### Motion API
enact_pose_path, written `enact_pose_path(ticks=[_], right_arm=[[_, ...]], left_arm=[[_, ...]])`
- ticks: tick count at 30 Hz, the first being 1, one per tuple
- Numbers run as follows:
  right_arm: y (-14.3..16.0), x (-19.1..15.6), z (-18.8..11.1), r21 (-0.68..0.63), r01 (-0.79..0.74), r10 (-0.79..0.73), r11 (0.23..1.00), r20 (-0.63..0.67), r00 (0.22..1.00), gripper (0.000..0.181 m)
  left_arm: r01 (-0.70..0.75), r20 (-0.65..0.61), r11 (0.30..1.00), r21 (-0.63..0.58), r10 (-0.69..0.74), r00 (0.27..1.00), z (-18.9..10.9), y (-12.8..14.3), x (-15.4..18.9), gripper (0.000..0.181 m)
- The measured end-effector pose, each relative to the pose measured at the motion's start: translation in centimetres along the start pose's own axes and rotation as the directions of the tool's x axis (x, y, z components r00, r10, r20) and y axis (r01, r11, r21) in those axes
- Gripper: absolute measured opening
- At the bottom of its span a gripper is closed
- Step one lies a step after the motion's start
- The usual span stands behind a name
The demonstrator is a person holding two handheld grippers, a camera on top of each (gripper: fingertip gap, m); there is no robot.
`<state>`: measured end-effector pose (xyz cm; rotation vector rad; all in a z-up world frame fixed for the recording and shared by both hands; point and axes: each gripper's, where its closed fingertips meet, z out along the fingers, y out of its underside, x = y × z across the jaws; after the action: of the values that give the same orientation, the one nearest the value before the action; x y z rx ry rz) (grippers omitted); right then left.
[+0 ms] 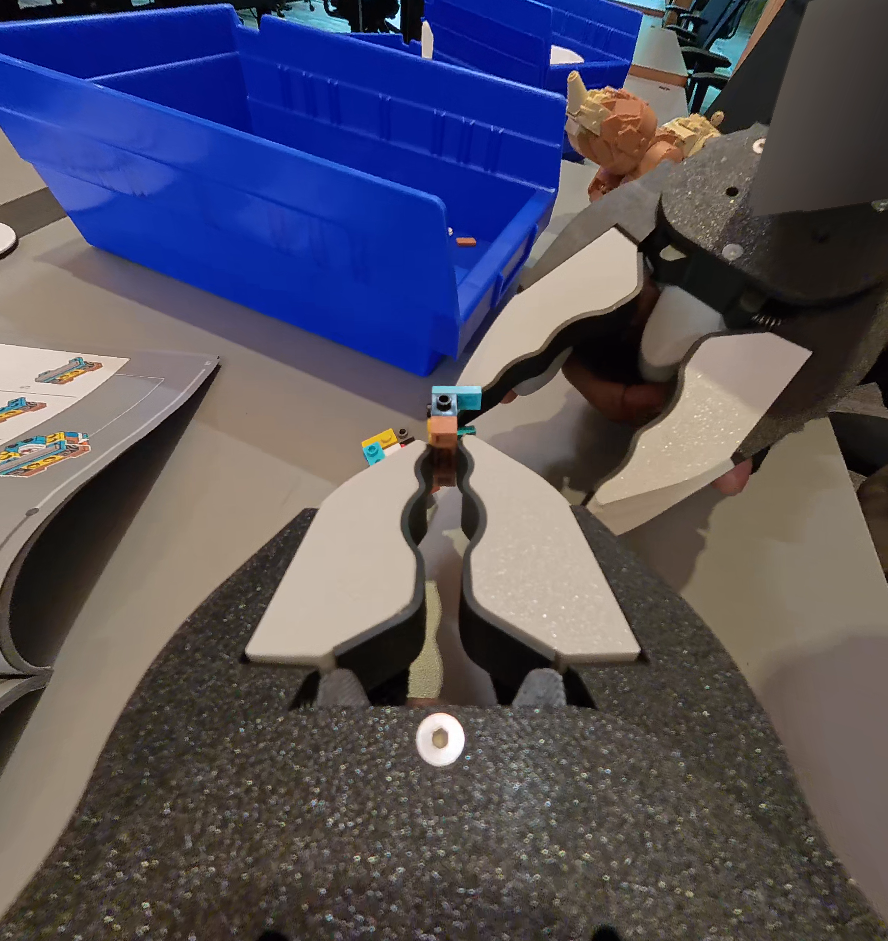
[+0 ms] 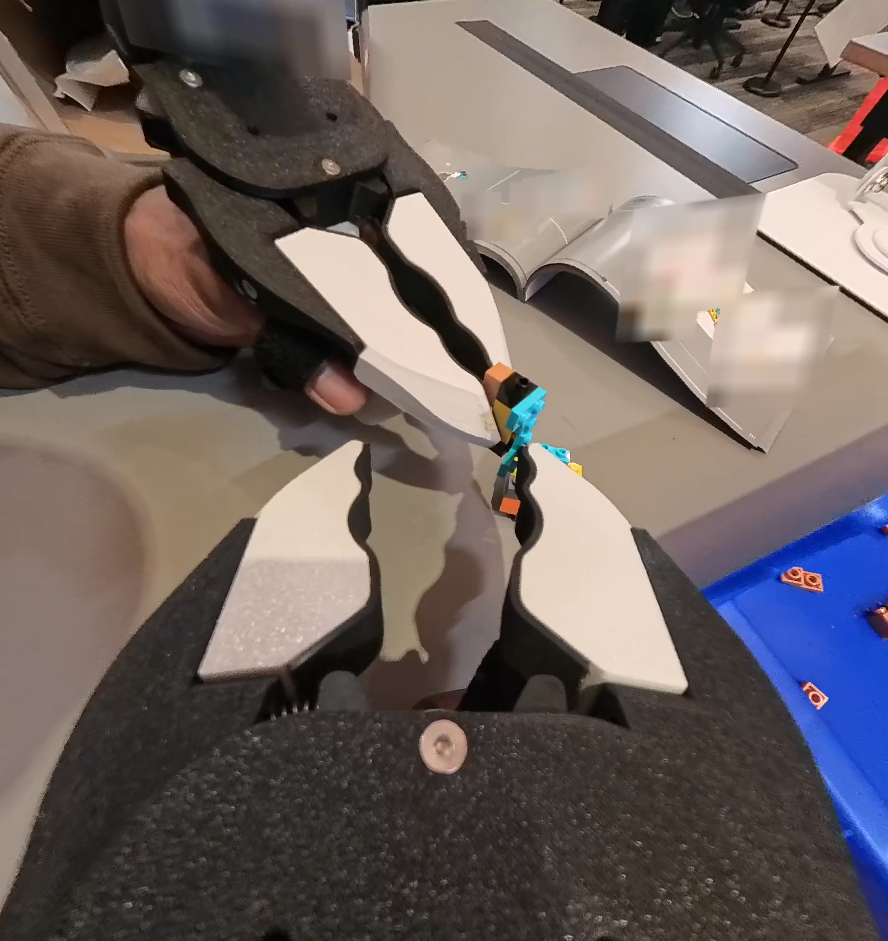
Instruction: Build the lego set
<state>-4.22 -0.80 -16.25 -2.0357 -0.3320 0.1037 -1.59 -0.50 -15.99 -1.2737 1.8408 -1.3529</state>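
Jaws of the left gripper (image 1: 444, 453) pinched a small lego assembly (image 1: 444, 433) at frame centre; those of the right gripper (image 2: 447, 453) stood spread, one fingertip (image 2: 533, 458) beside that assembly, near the blue bin (image 1: 278, 203).

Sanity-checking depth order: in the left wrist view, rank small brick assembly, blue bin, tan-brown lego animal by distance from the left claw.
1. Small brick assembly: pinched at the tips of the left claw.
2. Blue bin: behind it, to the left.
3. Tan-brown lego animal: farthest, back right, past the bin's corner.

Glossy plastic bin (image 1: 258, 203), matt tabletop (image 1: 238, 509)
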Motion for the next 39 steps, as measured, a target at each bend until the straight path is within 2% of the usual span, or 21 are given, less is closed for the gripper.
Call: enact_pose_path(ticks=[10,25,30,39], right_arm=[[0.4,-0.1,0.2,-0.029,0.028,-0.029,0.999,-0.023,0.999,0.058],[0.4,0.0,0.5,-0.018,-0.032,0.032,0.999,-0.028,0.999,0.060],[-0.5,0.5,-0.1,0.037,-0.062,0.062,0.997,0.006,0.998,0.049],[-1.6,0.4,-1.0,0.090,-0.040,0.036,0.995,0.043,0.998,0.043]], left_arm=[[-0.019,0.024,1.000,-0.024,0.020,1.000,0.2,0.3,-0.1,0.008],[-0.033,0.063,0.999,-0.039,0.036,0.997,0.3,0.4,-0.4,0.008],[0.031,-0.016,0.999,0.029,-0.031,0.999,-0.2,-0.4,-0.1,0.008],[0.138,-0.143,0.986,0.098,-0.123,0.982,-0.8,-1.3,0.3,0.008]])
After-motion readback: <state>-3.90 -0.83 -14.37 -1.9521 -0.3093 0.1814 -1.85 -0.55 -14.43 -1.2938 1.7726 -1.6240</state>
